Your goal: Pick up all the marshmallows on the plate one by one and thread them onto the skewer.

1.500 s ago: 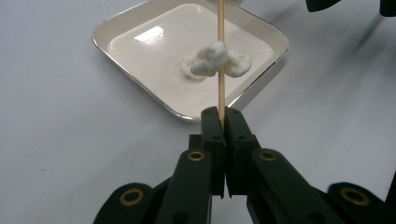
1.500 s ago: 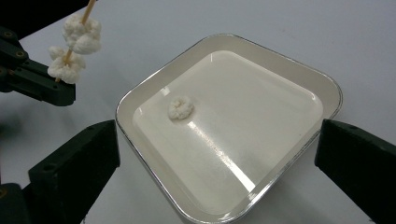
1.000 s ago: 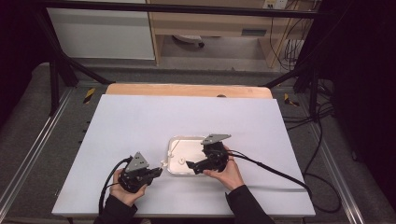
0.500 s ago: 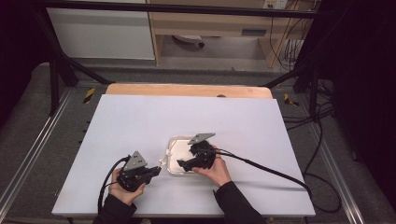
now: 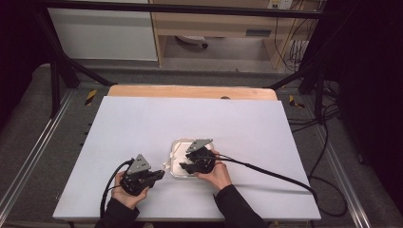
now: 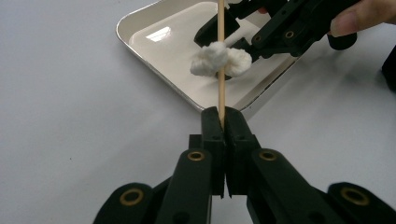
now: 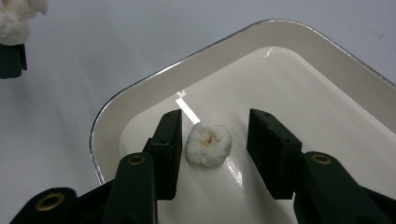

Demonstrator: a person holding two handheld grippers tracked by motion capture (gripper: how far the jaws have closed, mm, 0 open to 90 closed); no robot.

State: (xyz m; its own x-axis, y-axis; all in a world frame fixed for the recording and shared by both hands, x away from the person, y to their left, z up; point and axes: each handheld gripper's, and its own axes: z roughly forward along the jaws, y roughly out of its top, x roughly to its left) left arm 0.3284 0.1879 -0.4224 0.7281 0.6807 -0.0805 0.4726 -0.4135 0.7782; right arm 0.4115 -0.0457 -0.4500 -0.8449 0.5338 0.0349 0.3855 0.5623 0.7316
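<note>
We see a white table [image 5: 190, 118] with a strip of bare wood [image 5: 190, 91] along its far edge, standing on grey carpet [image 5: 28, 118]. Beyond it are a white cabinet [image 5: 104, 33] and a wooden shelf unit [image 5: 228, 23]. Black frame bars [image 5: 57, 61] and loose cables [image 5: 328, 128] flank the table; the edges of the room lie dark.

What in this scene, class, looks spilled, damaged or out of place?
Nothing stands out. The tray sits flat and clean, holding one white puff between the right gripper's closing jaws. The left gripper grips a straight skewer with puffs threaded on it.
</note>
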